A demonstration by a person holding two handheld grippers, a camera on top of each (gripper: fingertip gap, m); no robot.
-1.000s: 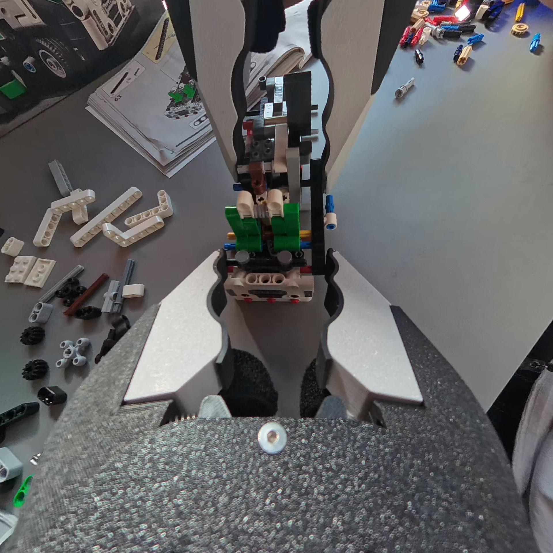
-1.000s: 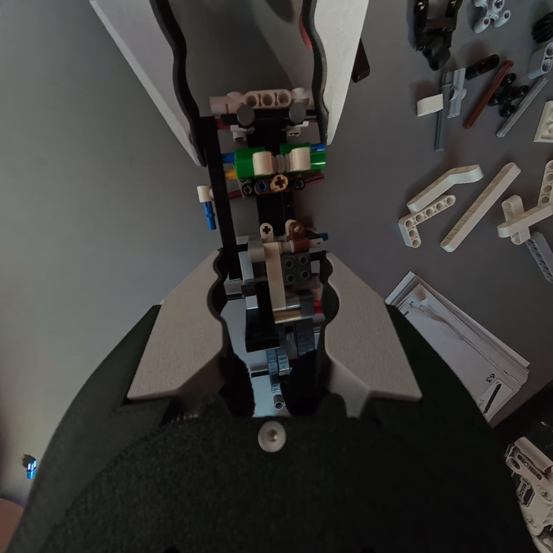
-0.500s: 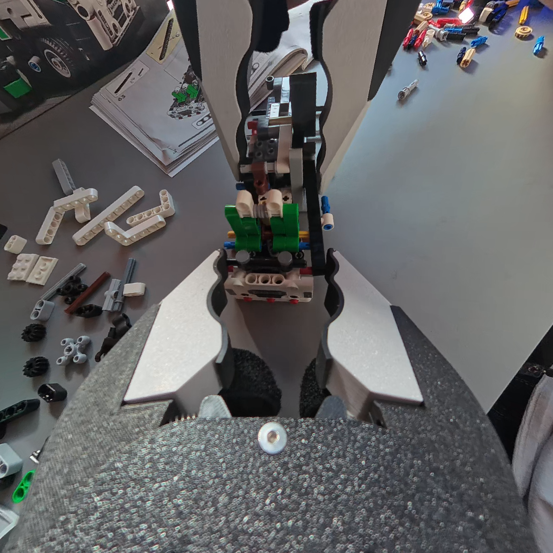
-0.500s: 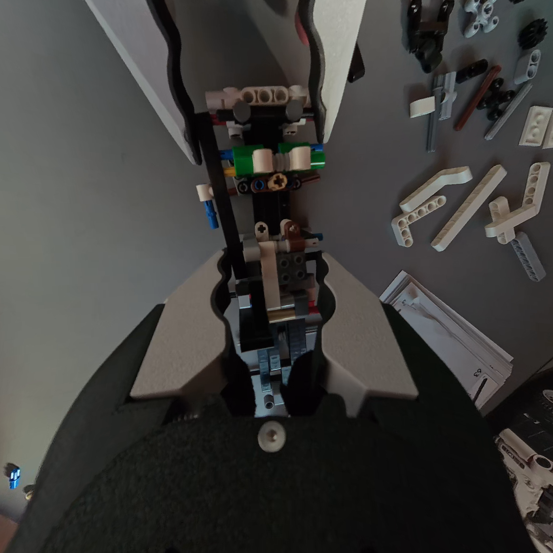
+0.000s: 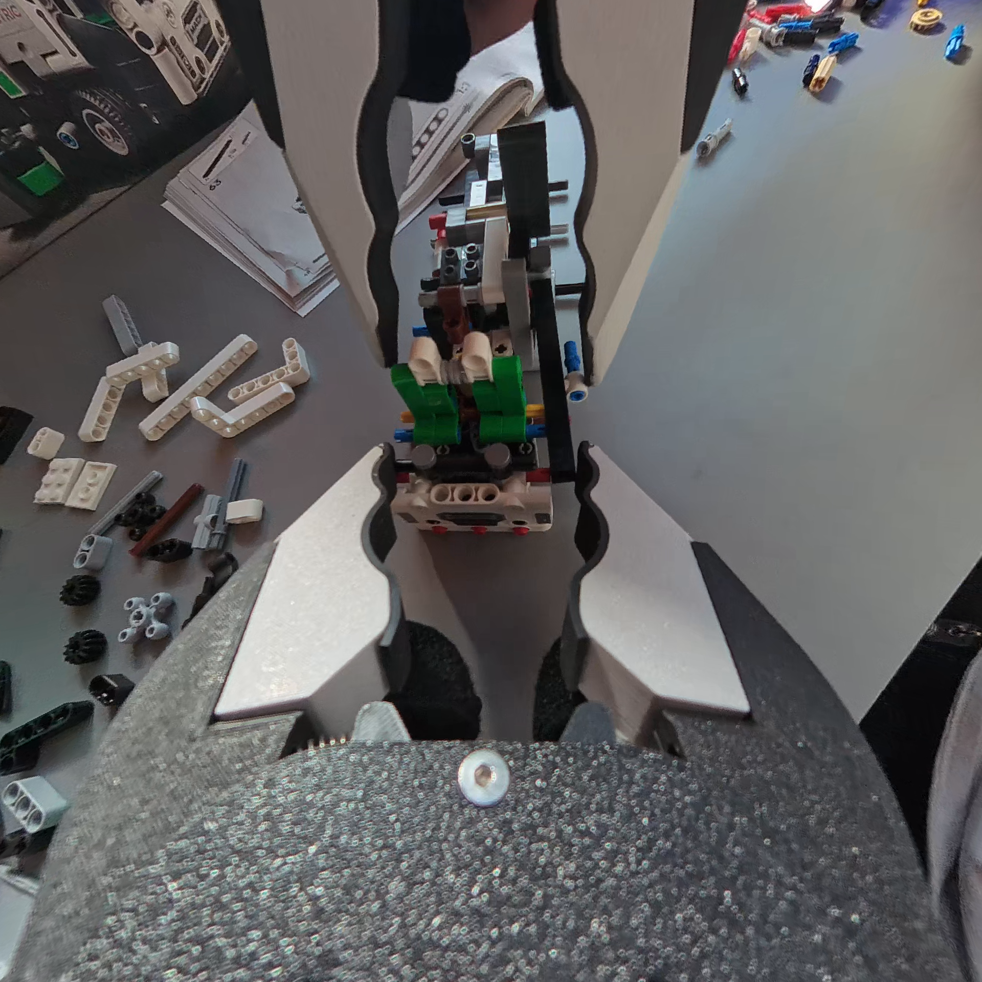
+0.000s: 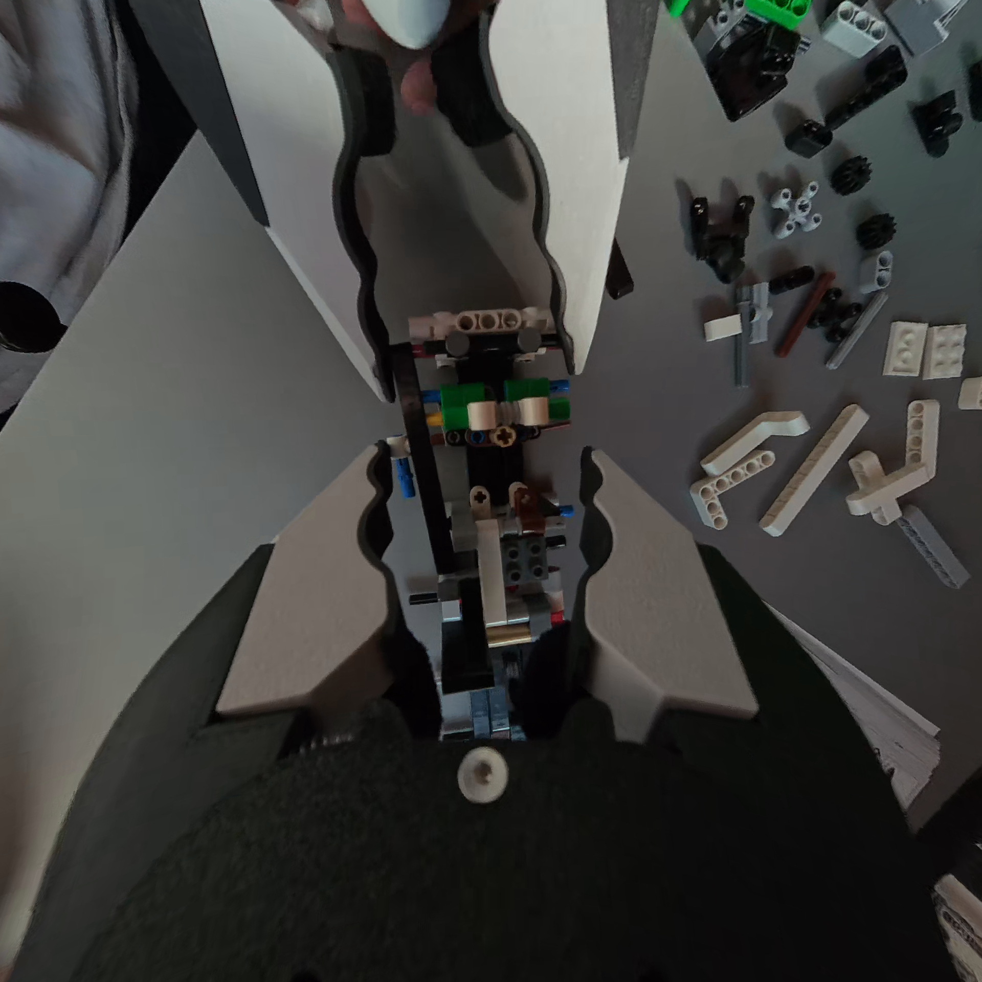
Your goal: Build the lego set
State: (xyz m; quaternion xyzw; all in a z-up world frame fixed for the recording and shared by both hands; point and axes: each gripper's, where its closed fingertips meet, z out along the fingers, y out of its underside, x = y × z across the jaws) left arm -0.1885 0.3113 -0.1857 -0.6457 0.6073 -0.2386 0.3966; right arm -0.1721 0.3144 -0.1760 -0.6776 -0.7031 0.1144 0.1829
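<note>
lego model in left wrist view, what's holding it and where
The left gripper clamps the black-white-green lego model by its white end; the right gripper stands open around the other.

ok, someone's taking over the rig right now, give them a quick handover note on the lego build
Left tool: shut on the white end of the partly built model.
Right tool: open, fingers either side of the model's other end, with gaps showing on both sides.
Parts: in the left wrist view, white beams lie loose on the table left of the model. The coloured pins are at far right and the instruction booklet is beyond.
Done: a narrow chassis is assembled.
Left: many loose parts are not yet fitted. Probably check the booklet for the next step.
</note>
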